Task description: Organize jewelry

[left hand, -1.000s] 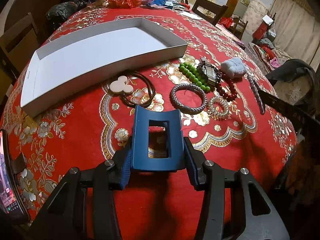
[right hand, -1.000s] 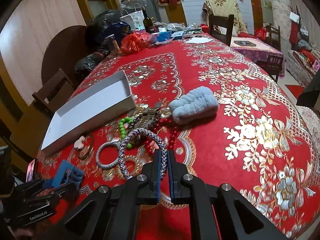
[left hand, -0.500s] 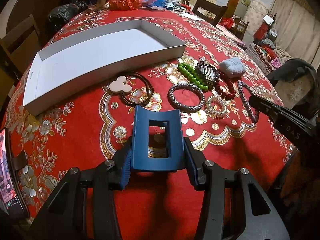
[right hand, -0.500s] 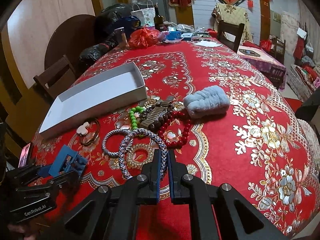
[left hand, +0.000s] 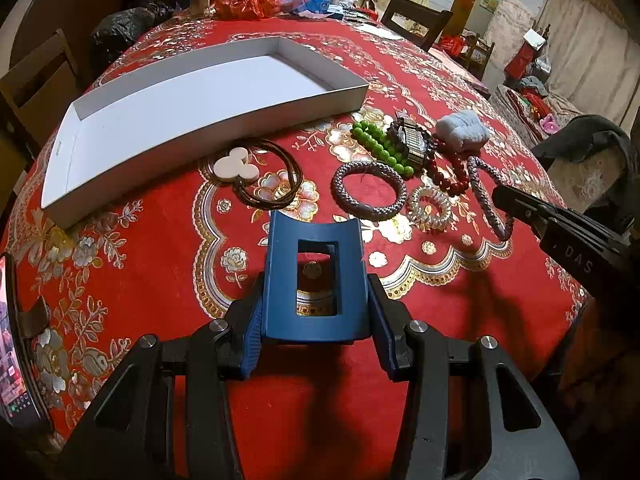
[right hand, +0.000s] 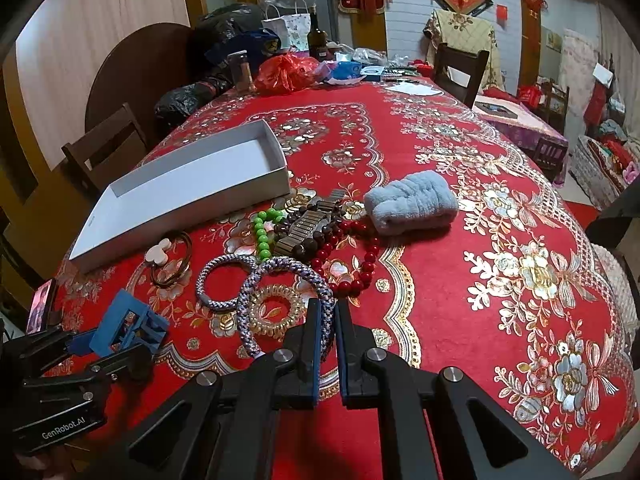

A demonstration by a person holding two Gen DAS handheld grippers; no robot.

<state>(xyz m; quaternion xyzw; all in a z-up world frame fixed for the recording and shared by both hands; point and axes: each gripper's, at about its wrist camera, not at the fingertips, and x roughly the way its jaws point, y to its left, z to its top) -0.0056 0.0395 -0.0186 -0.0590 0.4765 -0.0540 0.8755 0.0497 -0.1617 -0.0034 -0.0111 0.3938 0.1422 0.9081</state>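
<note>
White cardboard box, upper left of the frame, holds nothing, so I judge sorting barely begun; left gripper clamps a blue hair clip; right gripper pinches a braided bracelet; other beads lie mid-frame on the red floral surface; cluttered room with chairs behind.

I see dim indoor light in both views, heavy fisheye bending with black corners, and dark shadows on the tablecloth near me.
</note>
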